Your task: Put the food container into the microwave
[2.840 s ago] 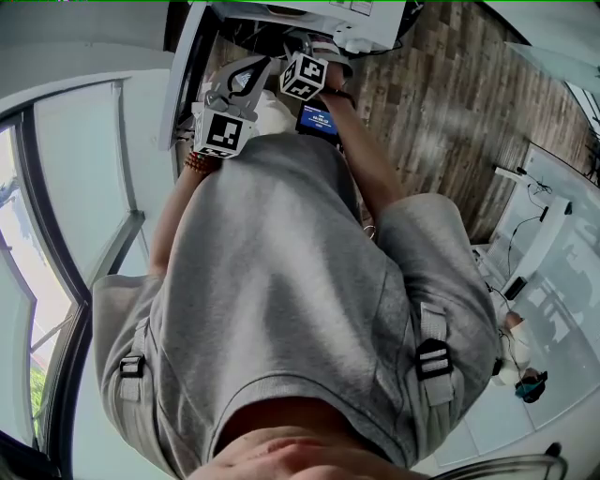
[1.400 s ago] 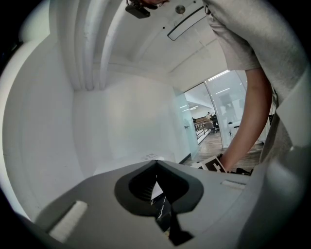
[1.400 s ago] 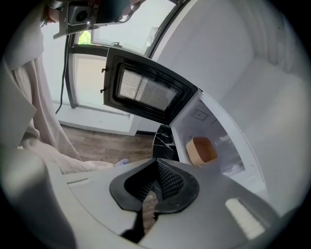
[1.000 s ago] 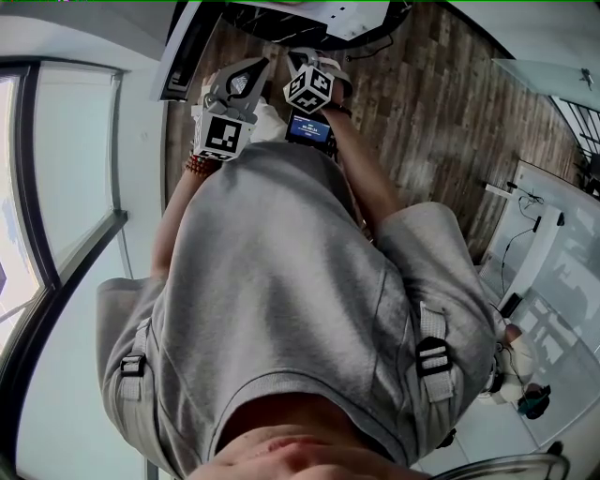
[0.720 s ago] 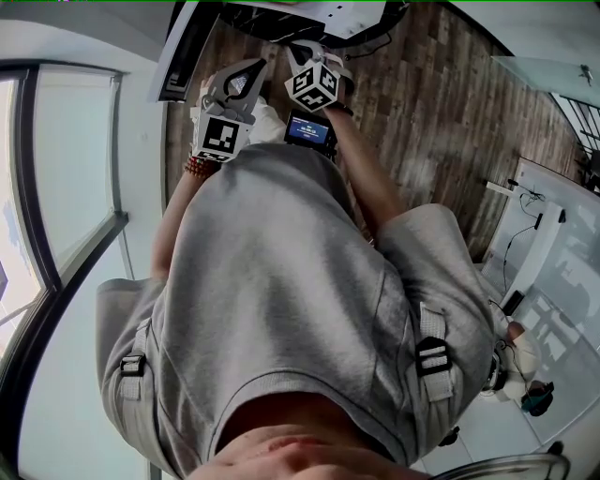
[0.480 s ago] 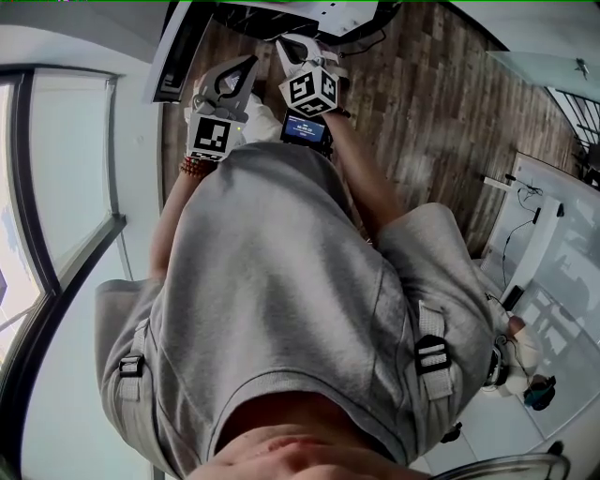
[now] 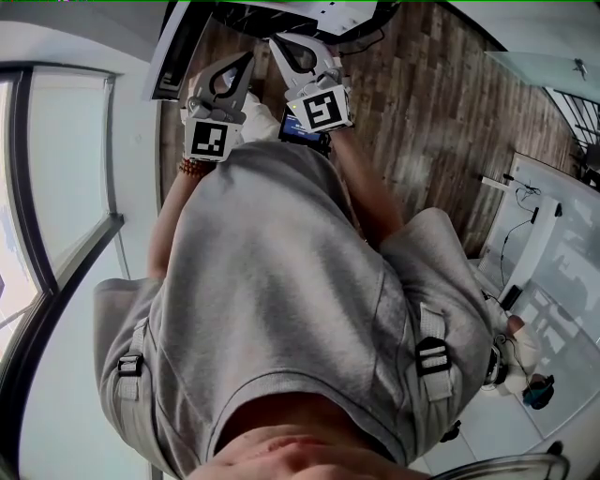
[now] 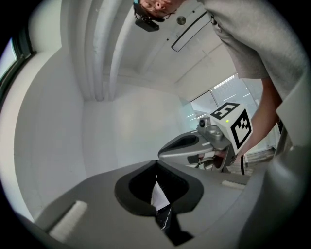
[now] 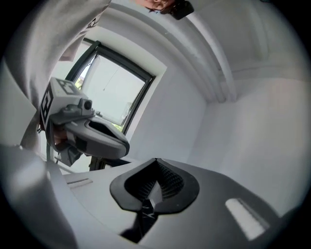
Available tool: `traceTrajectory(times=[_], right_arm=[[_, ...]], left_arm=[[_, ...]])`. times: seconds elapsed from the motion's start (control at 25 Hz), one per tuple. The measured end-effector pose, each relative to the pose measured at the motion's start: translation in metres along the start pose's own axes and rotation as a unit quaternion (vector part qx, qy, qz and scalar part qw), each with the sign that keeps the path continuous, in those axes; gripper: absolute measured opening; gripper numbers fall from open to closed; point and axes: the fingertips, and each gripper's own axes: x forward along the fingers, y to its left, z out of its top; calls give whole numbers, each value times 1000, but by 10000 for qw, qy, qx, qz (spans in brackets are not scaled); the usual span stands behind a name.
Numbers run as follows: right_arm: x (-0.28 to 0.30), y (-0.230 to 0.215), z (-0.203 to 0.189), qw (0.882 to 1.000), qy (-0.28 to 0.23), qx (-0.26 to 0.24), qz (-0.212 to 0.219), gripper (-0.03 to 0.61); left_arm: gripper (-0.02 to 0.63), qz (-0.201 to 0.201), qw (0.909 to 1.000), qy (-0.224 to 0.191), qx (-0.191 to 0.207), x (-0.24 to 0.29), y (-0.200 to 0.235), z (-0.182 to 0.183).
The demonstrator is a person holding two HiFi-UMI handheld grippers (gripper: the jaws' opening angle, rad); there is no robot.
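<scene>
1. Here we hold both grippers close in front of our chest, side by side, near each other but apart. Our grey shirt (image 7: pixel 281 300) fills the middle of the head view.
2. The left gripper (image 7: pixel 242 64) has its jaws brought together. In its own view only a thin slit shows between them, and nothing is in their grasp.
3. The right gripper (image 7: pixel 281 45) also has its jaws pressed together, ribbed pad against ribbed pad, with nothing held between them.
4. In the head view, the slanted edge of a white panel (image 7: pixel 172 52) runs just beside the left gripper, on its outer side. The dark underside of some white furniture (image 7: pixel 319 9) lies close past both tips.
5. To the right of the right gripper, bare wooden floor (image 7: pixel 431 103) stretches well away to a white table (image 7: pixel 553 234) at the far right.
6. A window (image 7: pixel 61 178) with a dark frame bounds our left side, well apart from the left gripper.
7. In both gripper views, the jaws point up into open air, with a plain white wall (image 8: pixel 116 126) beyond them.
8. No view shows the food container or the microwave, so we cannot tell where they are.
</scene>
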Motion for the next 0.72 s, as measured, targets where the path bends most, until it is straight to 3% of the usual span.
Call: traceTrajectory(times=[0.16, 0.72], right_arm=[[-11, -3, 18, 9988, -244, 419, -66, 14], [-29, 13, 15, 9968, -163, 779, -84, 14]], left_arm=[[2, 180, 9997, -131, 24, -5, 5, 10], [2, 177, 9995, -252, 62, -13, -1, 18]])
